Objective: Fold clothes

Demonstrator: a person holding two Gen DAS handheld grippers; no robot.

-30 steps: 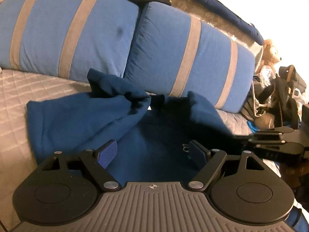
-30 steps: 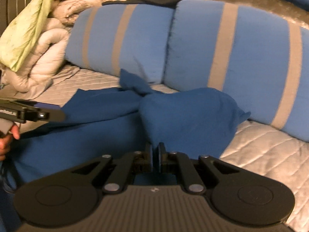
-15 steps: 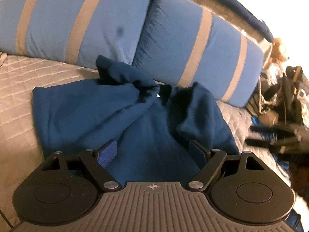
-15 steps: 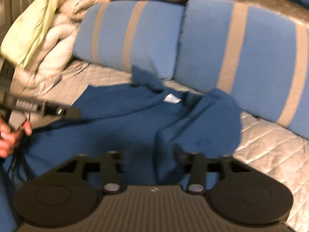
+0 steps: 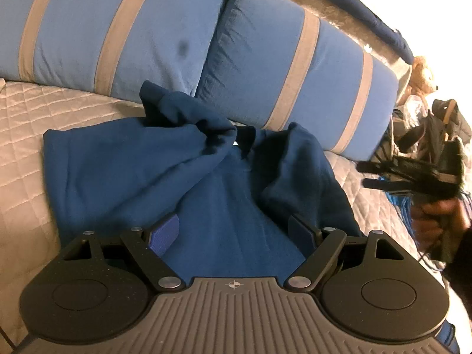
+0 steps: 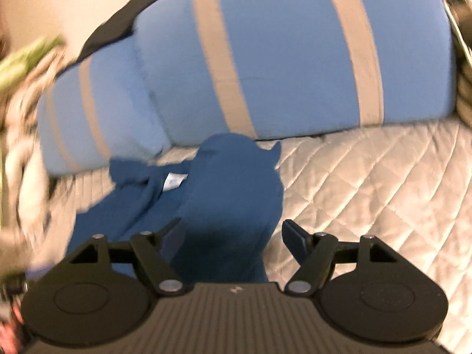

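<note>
Dark blue garment (image 5: 212, 194), crumpled on the quilted bed cover (image 5: 26, 153) before two striped pillows (image 5: 292, 67); left tongs (image 5: 234, 231) apart above it, right tongs (image 6: 233, 236) just opened, gripping nothing.

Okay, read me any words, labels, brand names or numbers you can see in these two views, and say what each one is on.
No text can be read.
Small white tag at the neck of the dark blue fleece garment: blurred, unreadable.
Crosshair mark on the left gripper's grey ribbed body: a symbol, no letters.
Blue cushions with beige stripes: no lettering.
</note>
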